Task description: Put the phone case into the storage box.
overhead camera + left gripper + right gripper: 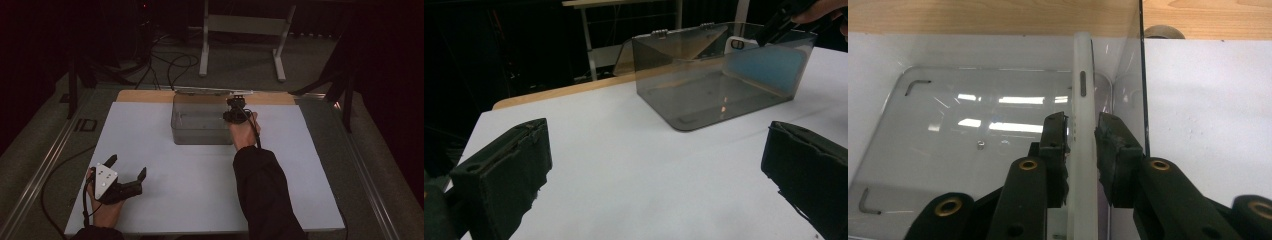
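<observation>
Phone (1083, 90) edge with side button is resolved in the right gripper view; the left gripper view adds its blue face. It is stood on edge inside the clear box (913, 150), long axis along the right wall. Right gripper (1082, 131) jaws bracket it, left gripper (656, 175) is released.

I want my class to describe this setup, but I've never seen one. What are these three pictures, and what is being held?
A person works at a white table with a hand-held two-jaw gripper in each hand. One camera looks down from above; one rides on each gripper, looking along its black jaws. A clear smoky plastic box, lid open, stands on the table. The right gripper reaches into it, jaws on either side of a white phone standing on edge by the box's wall; whether they press it I cannot tell. The left gripper is open, holding nothing.
</observation>
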`<state>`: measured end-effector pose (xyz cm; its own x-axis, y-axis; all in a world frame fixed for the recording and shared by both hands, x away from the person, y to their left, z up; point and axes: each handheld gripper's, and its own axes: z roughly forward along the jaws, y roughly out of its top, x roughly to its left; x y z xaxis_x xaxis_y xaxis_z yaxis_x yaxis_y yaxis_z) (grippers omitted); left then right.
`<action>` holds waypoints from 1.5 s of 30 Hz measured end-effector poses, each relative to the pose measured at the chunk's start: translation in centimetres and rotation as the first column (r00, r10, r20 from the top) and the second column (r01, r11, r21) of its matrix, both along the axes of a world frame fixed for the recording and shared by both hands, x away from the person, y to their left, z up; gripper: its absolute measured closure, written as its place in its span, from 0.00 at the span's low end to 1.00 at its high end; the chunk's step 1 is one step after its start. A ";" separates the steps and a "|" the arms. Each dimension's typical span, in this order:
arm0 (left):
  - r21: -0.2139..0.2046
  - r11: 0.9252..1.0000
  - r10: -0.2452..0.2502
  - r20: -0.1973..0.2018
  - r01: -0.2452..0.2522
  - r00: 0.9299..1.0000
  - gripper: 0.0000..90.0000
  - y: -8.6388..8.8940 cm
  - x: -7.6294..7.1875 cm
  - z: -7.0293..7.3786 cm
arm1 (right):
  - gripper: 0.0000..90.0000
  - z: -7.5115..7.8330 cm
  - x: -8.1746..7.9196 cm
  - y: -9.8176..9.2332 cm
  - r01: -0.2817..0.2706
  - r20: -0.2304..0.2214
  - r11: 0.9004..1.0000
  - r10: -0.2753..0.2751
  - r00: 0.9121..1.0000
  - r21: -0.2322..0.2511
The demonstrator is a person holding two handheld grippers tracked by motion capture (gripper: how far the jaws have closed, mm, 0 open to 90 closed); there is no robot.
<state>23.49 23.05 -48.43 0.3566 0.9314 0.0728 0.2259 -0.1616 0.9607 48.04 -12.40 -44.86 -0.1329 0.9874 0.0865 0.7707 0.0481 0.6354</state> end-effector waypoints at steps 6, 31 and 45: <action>0.001 1.000 -0.001 0.000 0.001 1.000 0.01 0.0 0.0 0.0 | 0.82 0.3 -0.2 -0.1 0.001 0.011 1.000 -0.001 1.000 0.009; 0.001 1.000 -0.004 -0.003 0.004 1.000 0.01 -0.2 0.0 0.0 | 0.69 1.7 -0.8 -0.7 -0.034 0.048 0.999 0.033 0.998 0.029; 0.003 1.000 -0.005 -0.004 0.005 1.000 0.01 -0.2 0.0 -0.1 | 0.54 2.0 -1.0 -1.0 -0.099 0.116 0.995 0.097 0.988 0.005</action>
